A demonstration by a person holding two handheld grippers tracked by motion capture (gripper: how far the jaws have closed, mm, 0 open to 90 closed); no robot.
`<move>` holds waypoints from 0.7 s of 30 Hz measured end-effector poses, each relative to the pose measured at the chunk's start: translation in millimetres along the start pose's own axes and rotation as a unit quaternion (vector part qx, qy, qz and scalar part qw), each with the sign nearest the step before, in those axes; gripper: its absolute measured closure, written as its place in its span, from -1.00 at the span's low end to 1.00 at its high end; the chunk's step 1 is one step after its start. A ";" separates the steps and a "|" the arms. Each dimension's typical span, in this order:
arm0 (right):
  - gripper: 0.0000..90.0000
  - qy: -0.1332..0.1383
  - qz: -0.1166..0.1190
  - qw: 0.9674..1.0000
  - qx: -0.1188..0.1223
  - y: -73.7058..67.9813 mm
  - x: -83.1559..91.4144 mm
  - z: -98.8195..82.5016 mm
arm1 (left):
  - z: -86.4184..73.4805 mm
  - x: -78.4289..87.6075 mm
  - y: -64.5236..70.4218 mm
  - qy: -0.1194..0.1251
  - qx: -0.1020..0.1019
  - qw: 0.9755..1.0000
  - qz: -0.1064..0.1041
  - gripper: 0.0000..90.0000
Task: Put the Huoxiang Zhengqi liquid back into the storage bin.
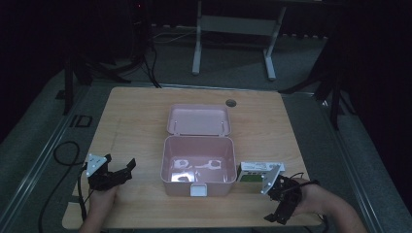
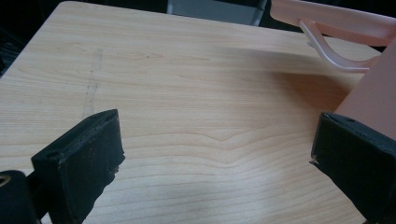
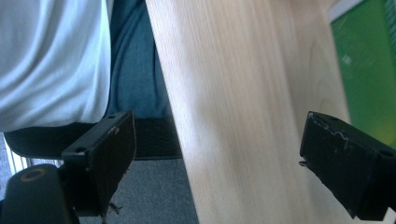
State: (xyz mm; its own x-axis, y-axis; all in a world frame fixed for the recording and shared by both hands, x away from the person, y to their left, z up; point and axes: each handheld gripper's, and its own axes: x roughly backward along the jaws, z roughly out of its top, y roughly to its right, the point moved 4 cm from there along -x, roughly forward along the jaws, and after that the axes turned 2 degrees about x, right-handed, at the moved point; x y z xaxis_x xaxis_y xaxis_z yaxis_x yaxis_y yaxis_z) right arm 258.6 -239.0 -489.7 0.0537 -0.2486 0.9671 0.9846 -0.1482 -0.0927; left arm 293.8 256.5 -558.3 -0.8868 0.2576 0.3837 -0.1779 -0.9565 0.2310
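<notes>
The pink box (image 1: 197, 167) sat mid-table with its lid (image 1: 198, 120) thrown back. The left gripper (image 1: 121, 171) rested left of it, jaws spread wide. The right gripper (image 1: 278, 216) hovered at the near edge, jaws spread too, beside a green-and-white carton (image 1: 256, 171).

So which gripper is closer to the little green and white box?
Right. The right gripper sits just beside the green and white box; the left gripper is across the pink case.

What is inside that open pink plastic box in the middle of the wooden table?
On the floor of the open pink plastic box lie a few pale, whitish patches, too dim to tell apart. The near wall hides the front strip of the floor.
</notes>
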 end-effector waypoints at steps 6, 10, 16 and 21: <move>-0.77 -0.017 -0.015 1.000 0.022 7.8 14.4 21.4 | 1.1 -3.3 -1.9 -0.003 0.006 1.000 -0.002 -0.94; -0.77 -0.026 -0.030 0.999 0.026 17.5 25.9 31.4 | 1.7 -2.0 -2.6 -0.001 0.007 1.000 -0.004 -0.94; -0.76 -0.025 -0.049 0.998 0.034 38.0 38.2 46.1 | 2.0 -2.6 -2.5 -0.002 0.008 1.000 -0.009 -0.94; -0.70 -0.015 -0.056 0.997 0.050 59.1 38.2 50.8 | 1.5 -2.4 -2.6 -0.003 0.009 1.000 -0.011 -0.94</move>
State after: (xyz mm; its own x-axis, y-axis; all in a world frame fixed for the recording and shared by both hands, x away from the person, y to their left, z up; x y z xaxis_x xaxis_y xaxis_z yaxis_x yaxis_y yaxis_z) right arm 327.3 -208.6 -446.2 -0.0532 -0.2079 0.9767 0.9963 -0.0769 0.0379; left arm 297.0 258.6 -558.5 -0.8801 0.2801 0.3832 -0.1903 -0.9478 0.2558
